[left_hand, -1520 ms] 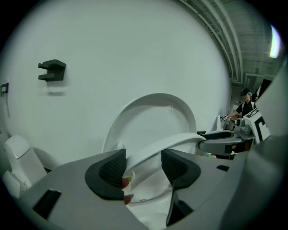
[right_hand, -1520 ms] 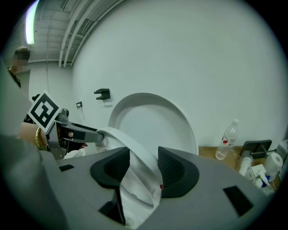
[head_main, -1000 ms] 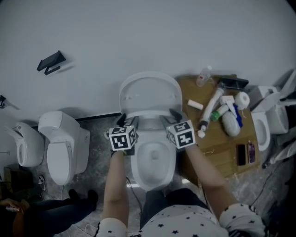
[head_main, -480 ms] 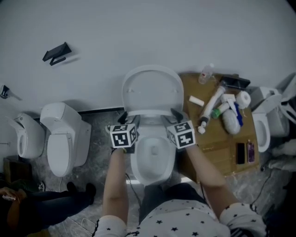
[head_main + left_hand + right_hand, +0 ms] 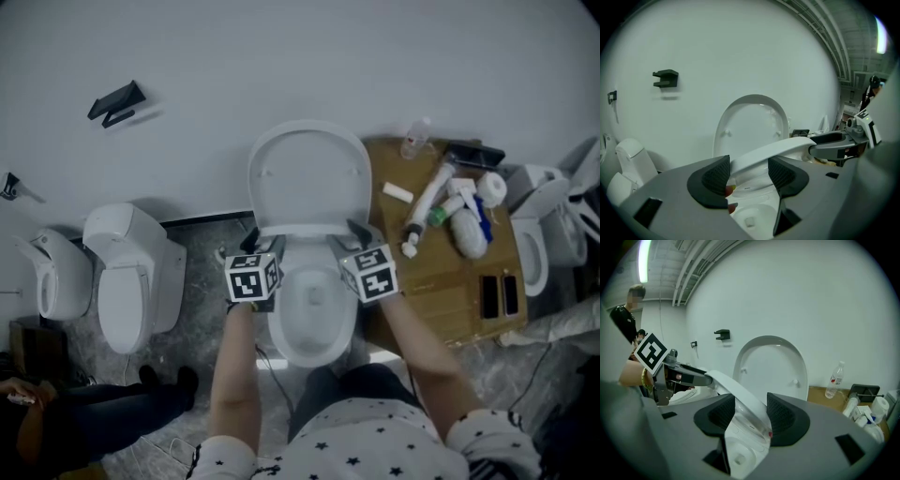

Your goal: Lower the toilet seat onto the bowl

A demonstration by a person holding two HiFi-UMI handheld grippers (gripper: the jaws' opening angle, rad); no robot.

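A white toilet stands against the wall with its lid (image 5: pixel 307 178) upright. The toilet seat (image 5: pixel 305 231) hangs part-way down, tilted above the bowl (image 5: pixel 314 309). My left gripper (image 5: pixel 251 240) is shut on the seat's left side and my right gripper (image 5: pixel 358 231) on its right side. In the left gripper view the seat (image 5: pixel 787 146) runs between the pads of the left gripper (image 5: pixel 749 171). In the right gripper view the seat (image 5: pixel 733 390) crosses between the pads of the right gripper (image 5: pixel 751 416), with the lid (image 5: pixel 771 364) behind.
A second toilet (image 5: pixel 127 281) stands to the left, a third (image 5: pixel 52 286) beyond it and another (image 5: pixel 539 234) at far right. A wooden board (image 5: pixel 450 281) on the right carries bottles, rolls and phones. A black bracket (image 5: pixel 112 101) is on the wall. A person (image 5: pixel 628 310) stands at the left.
The head view has shifted slightly, so the lid shows more fully. Both grippers stay at the seat's sides and the seat's tilt looks much the same.
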